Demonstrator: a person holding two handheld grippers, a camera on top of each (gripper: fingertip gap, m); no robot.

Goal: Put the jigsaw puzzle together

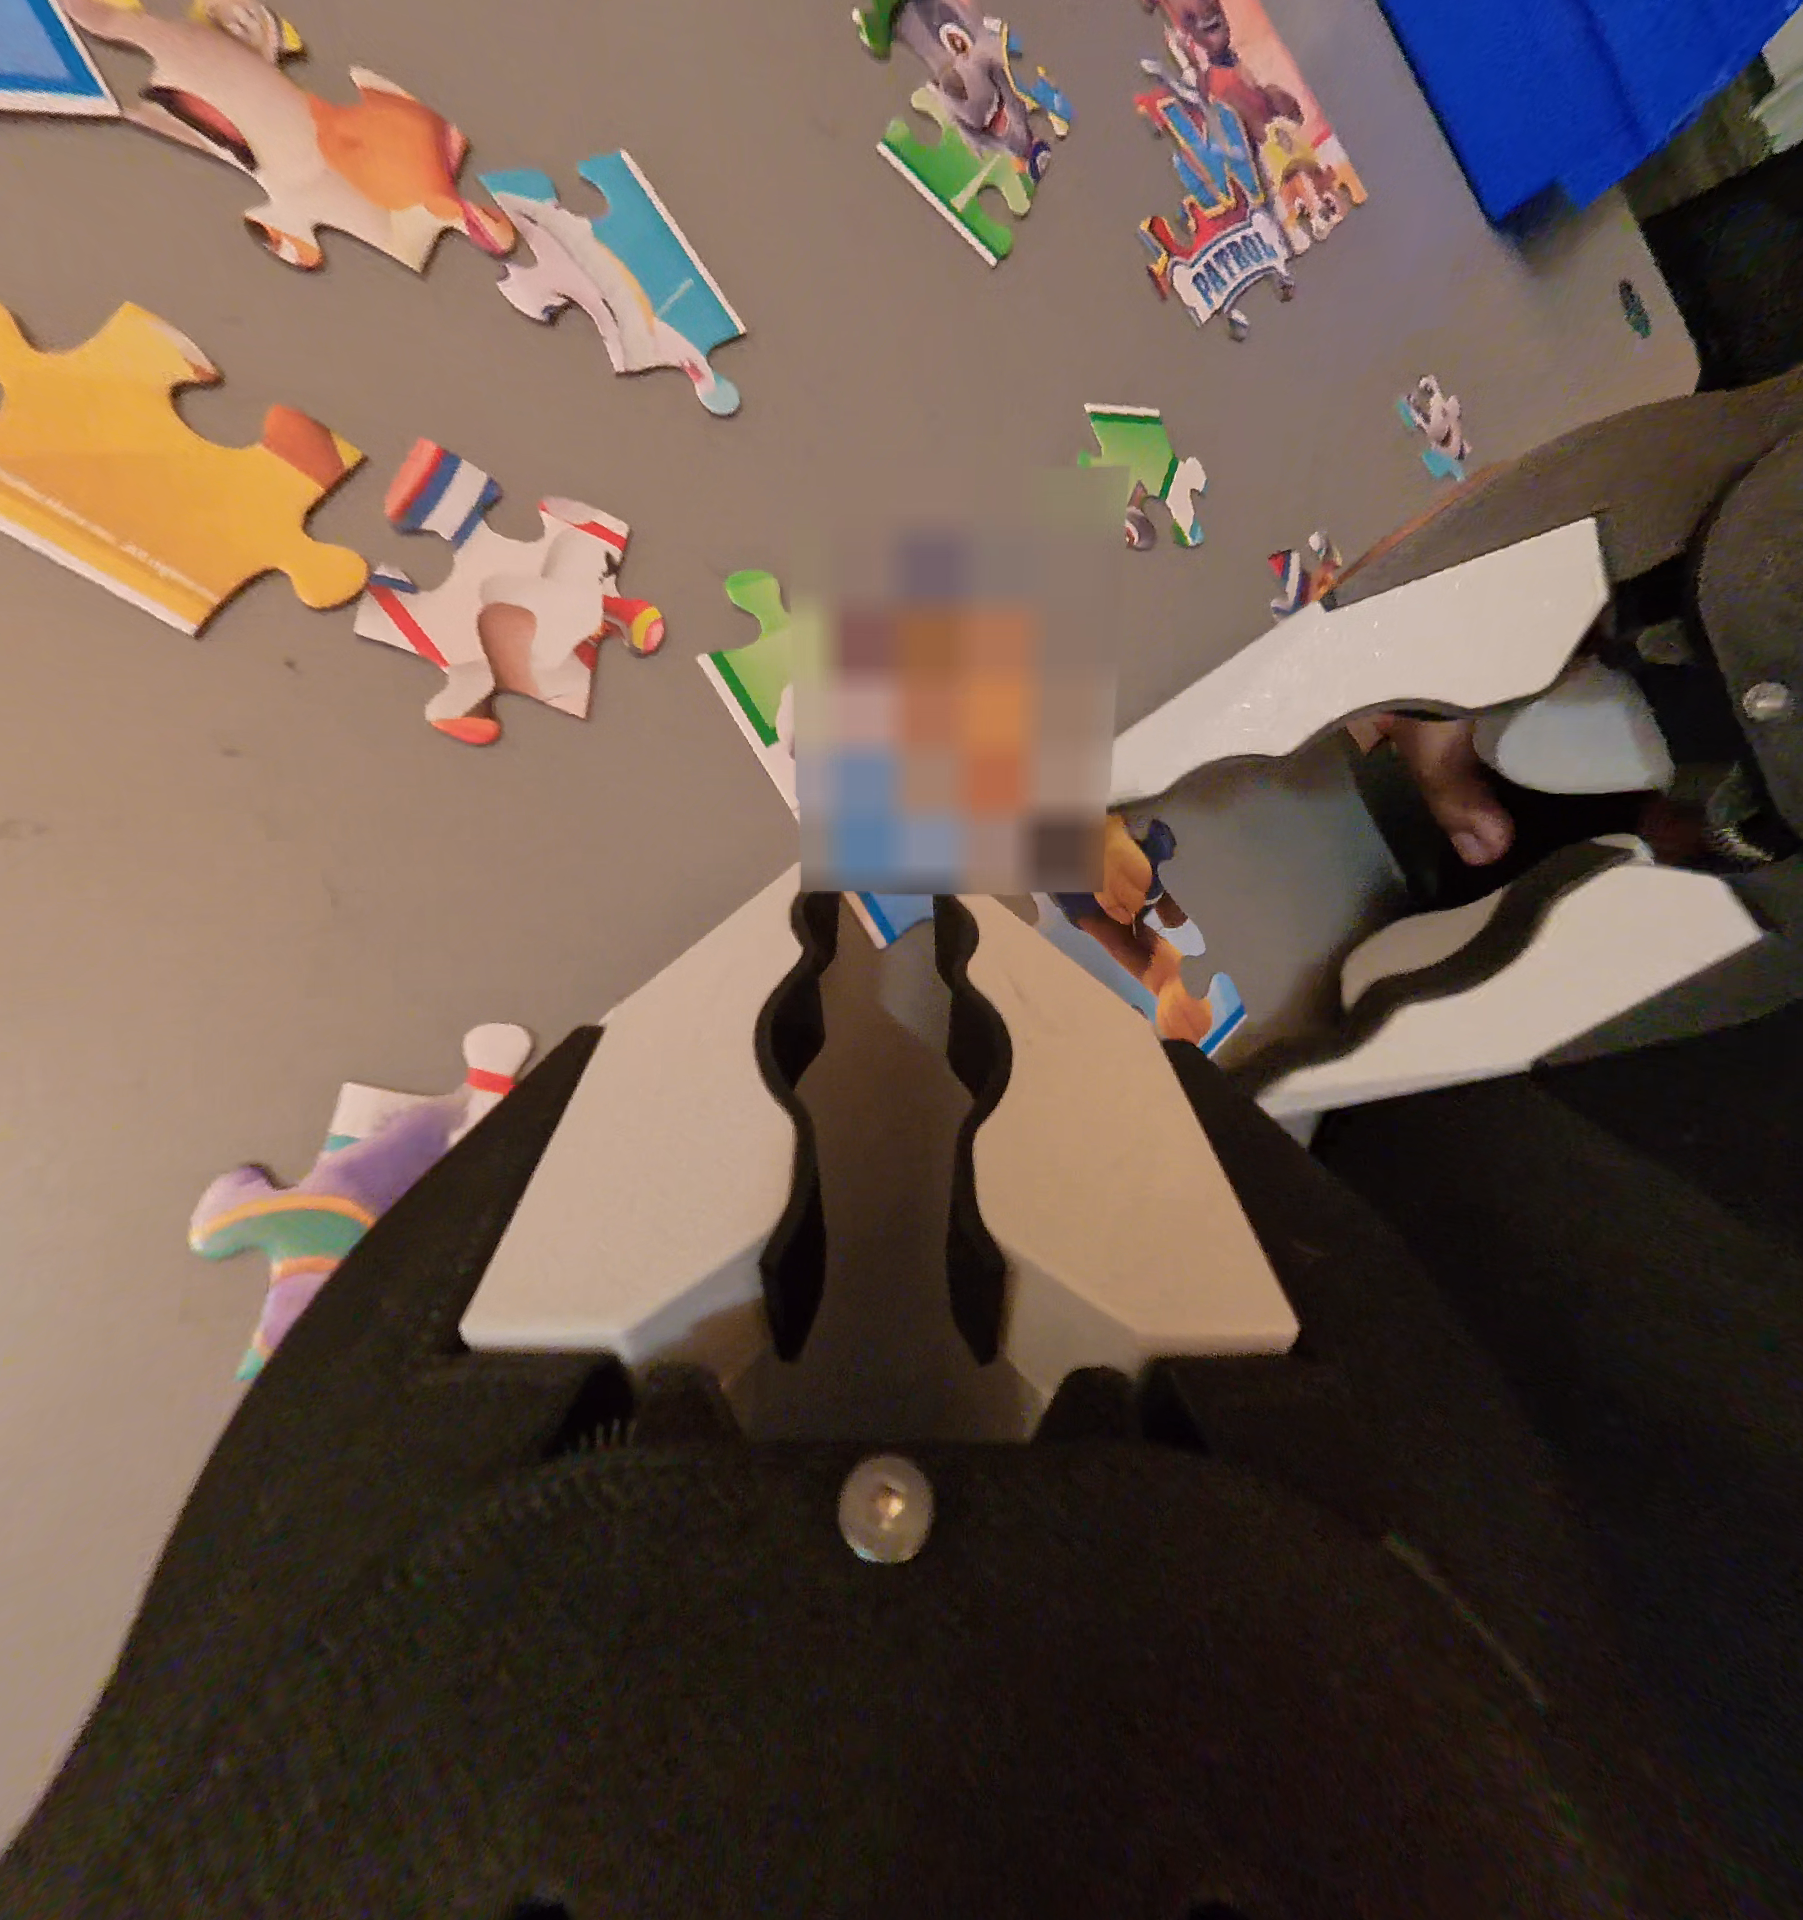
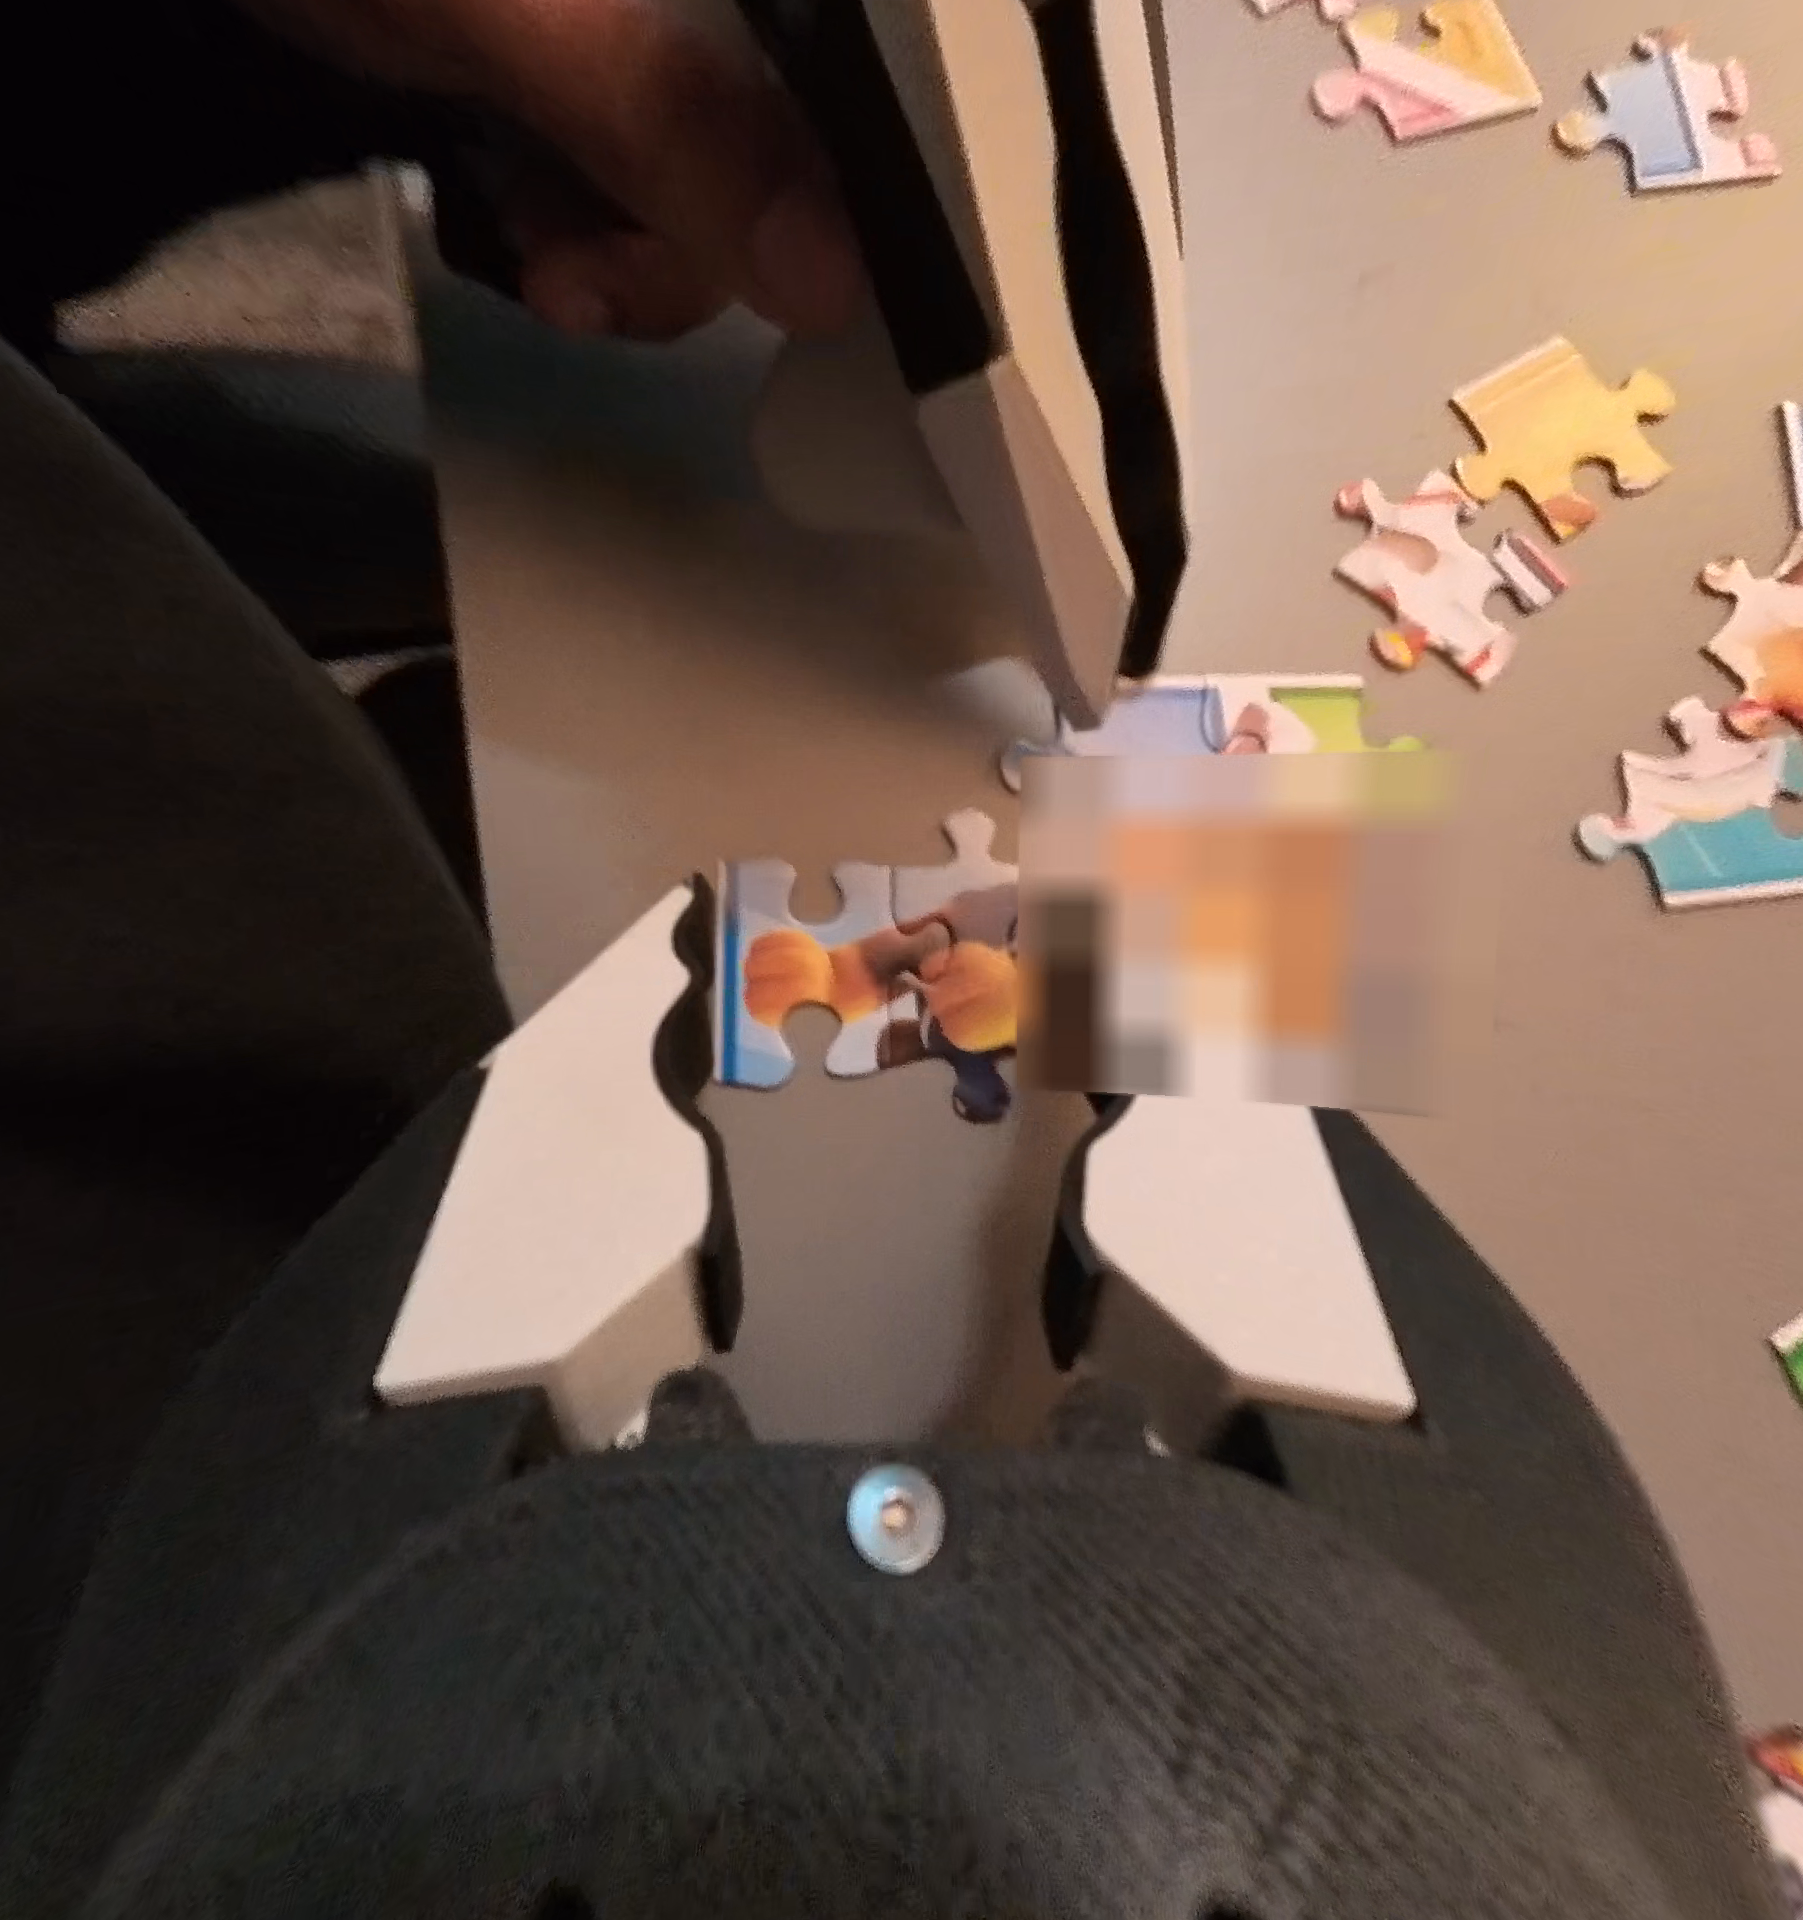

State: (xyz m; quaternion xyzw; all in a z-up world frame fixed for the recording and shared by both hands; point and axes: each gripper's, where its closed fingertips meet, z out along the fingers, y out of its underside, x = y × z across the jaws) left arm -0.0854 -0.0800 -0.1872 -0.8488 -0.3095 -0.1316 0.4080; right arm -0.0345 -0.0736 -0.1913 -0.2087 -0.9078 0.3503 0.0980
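A cluster of joined puzzle pieces (image 1: 1157, 935) with an orange cartoon figure and a blue border lies flat on the grey table (image 1: 253, 883); a mosaic patch covers part of it. My left gripper (image 1: 881, 904) stands over the cluster's blue edge, fingers a narrow gap apart. A piece's corner and the table show between them, and nothing is pinched. From the right wrist view it (image 2: 1115, 675) comes down from above onto the cluster's far side. My right gripper (image 2: 892, 1049) is wide open around the near pieces (image 2: 772, 977), its left pad beside the blue border. It also shows open in the left wrist view (image 1: 1198, 935).
Loose puzzle pieces lie scattered on the table, among them a large yellow one (image 1: 118, 457), a white and red one (image 1: 523, 623) and a purple one (image 1: 294, 1216). A blue box (image 1: 1562, 83) stands at the far right corner. A person's dark clothing (image 2: 149, 935) fills the left side.
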